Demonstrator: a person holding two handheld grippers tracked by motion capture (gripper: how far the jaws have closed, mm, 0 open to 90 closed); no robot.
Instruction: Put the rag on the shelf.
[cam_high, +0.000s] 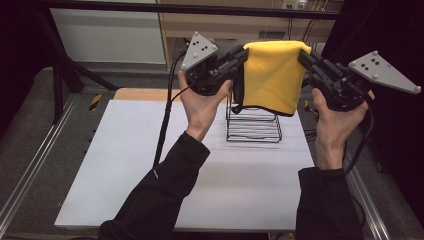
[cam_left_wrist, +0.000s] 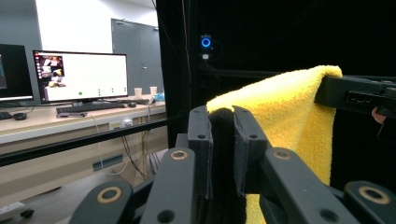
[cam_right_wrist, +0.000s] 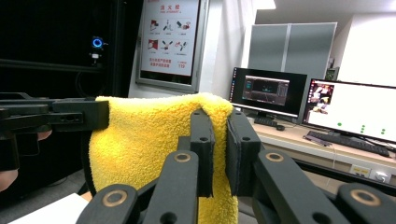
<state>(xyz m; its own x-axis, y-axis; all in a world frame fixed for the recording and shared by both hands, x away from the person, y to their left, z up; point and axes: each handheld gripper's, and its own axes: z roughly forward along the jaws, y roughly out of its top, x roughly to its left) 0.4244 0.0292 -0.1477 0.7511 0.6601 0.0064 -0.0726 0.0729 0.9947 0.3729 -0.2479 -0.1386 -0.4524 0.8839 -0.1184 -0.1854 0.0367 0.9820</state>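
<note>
A yellow towel (cam_high: 272, 75) with a dark edge hangs folded in the air between my two grippers, above a black wire rack (cam_high: 252, 126) on the white table. My left gripper (cam_high: 245, 51) is shut on the towel's upper left corner, its jaws pinching the dark hem (cam_left_wrist: 222, 140). My right gripper (cam_high: 301, 54) is shut on the upper right corner of the towel (cam_right_wrist: 154, 144). The cloth drapes down from both grips and hides the top of the rack. In the left gripper view the right gripper (cam_left_wrist: 357, 93) shows at the towel's far end.
The white table surface (cam_high: 150, 165) lies below, with a wooden strip (cam_high: 142, 94) at its back edge. Metal frame rails (cam_high: 30, 165) run along both sides. Desks with lit monitors (cam_left_wrist: 81, 77) stand beyond the table.
</note>
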